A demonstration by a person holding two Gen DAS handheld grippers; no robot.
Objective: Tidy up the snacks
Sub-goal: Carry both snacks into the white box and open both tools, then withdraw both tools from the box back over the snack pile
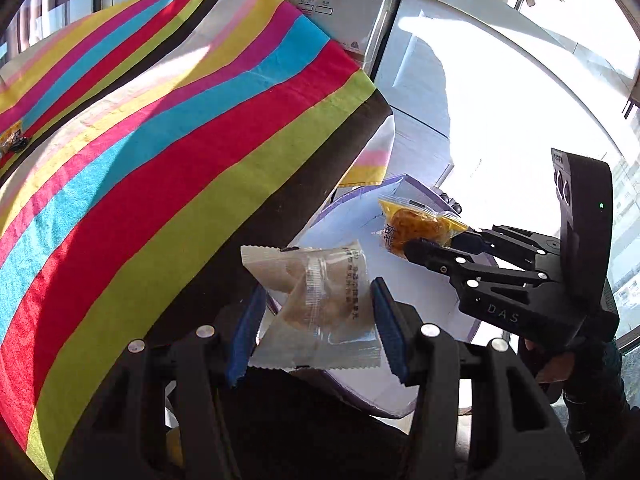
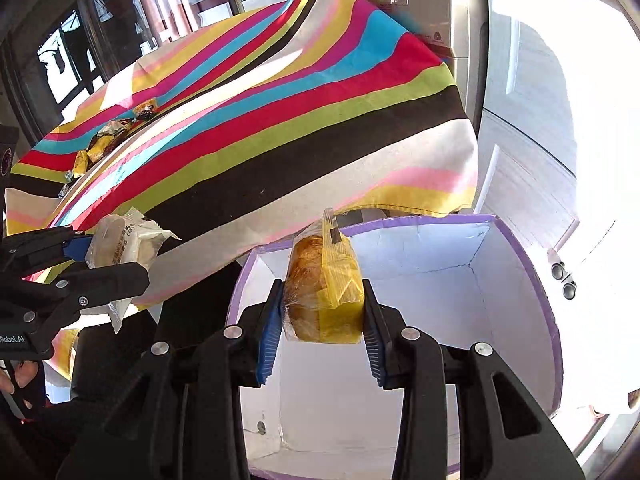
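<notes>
- Yellow-wrapped snack [image 2: 324, 292] is clamped between the blue pads of the right gripper [image 2: 322, 332], over the purple-rimmed box [image 2: 532, 264].
- Pale-wrapped snack [image 1: 316, 300] is pinched between the left gripper [image 1: 316, 328] pads, beside the striped cloth [image 1: 160, 140].

The left wrist camera looks steeply down along its blue-padded fingers, close over the striped multicoloured tablecloth [image 1: 160, 160] edge. The right wrist camera faces down into the white, purple-rimmed cardboard box [image 2: 520, 240] (very near). Both share the cloth, the box and each other's gripper.
</notes>
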